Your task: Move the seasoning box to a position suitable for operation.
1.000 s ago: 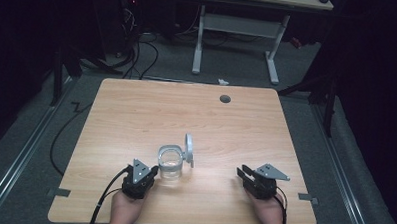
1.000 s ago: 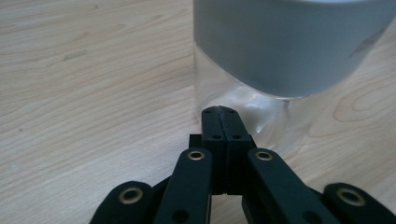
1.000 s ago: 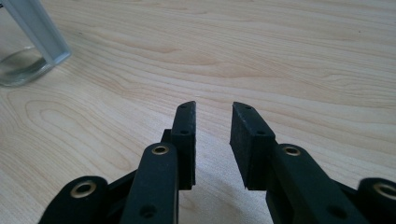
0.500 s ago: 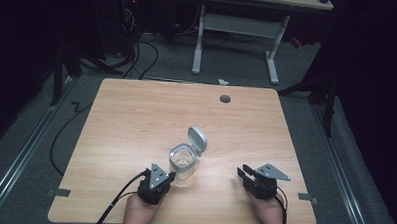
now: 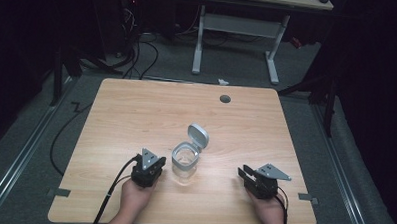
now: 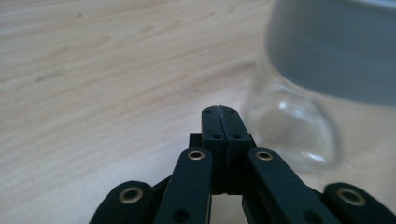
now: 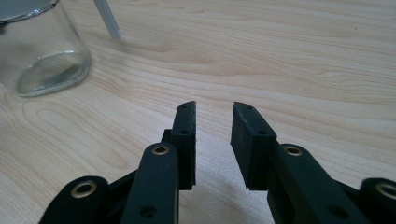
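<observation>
High view: the glass jar (image 5: pixel 185 164) stands upright on the wooden table (image 5: pixel 136 115), near the front edge and a little left of centre. Its grey collar carries a hinged lid (image 5: pixel 198 135), flipped up and back on the far right side, so the mouth is uncovered. Your left gripper (image 5: pixel 153 165) sits just beside the jar on its left, low over the tabletop. Your right gripper (image 5: pixel 244 172) rests well apart from the jar, toward the table's front right, pointing left. A dark round grommet (image 5: pixel 225 99) lies near the far edge.

Left gripper view: your left gripper (image 6: pixel 219 111) is clenched, the two jaws pressed flat together with nothing between them. The jar (image 6: pixel 299 126) is just to the right of the tips, blurred; whether it touches them cannot be told. The grey collar (image 6: pixel 336 51) sits above the clear body.

Right gripper view: your right gripper (image 7: pixel 213 109) is released, jaws parted with bare table between them. The jar (image 7: pixel 42 56) stands at upper left, well off from the tips.
</observation>
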The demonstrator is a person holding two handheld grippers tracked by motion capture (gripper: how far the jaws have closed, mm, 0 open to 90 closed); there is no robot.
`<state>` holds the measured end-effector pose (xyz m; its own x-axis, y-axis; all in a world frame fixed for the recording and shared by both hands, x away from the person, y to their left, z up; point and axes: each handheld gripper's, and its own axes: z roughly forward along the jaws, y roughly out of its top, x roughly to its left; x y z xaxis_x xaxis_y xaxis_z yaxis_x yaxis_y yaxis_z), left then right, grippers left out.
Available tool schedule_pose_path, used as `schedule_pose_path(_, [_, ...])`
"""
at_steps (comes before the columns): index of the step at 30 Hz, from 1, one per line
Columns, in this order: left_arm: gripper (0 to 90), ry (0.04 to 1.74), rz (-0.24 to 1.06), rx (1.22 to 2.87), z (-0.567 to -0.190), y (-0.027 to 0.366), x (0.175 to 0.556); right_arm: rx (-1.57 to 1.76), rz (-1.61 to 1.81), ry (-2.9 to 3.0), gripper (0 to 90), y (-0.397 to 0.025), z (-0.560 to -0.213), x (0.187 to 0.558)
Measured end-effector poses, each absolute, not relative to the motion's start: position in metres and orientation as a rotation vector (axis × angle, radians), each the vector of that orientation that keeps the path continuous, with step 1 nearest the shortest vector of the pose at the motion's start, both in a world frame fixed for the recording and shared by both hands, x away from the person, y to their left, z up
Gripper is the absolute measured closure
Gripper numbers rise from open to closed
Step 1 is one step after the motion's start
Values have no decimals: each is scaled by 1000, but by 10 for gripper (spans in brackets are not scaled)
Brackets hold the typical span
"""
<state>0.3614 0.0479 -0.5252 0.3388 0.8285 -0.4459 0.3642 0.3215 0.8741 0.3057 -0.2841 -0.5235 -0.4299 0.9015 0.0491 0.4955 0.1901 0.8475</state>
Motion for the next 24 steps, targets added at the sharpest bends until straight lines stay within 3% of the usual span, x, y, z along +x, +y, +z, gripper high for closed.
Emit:
schedule_pose_path(7, [900,1249,399,1266,-527,37,372,1308,1143,2013,709,-283,-525,307])
schedule_pose_path(24, [900,1207,385,1298,-531,20,332,1318,1134,2002,709,-282,-526,307])
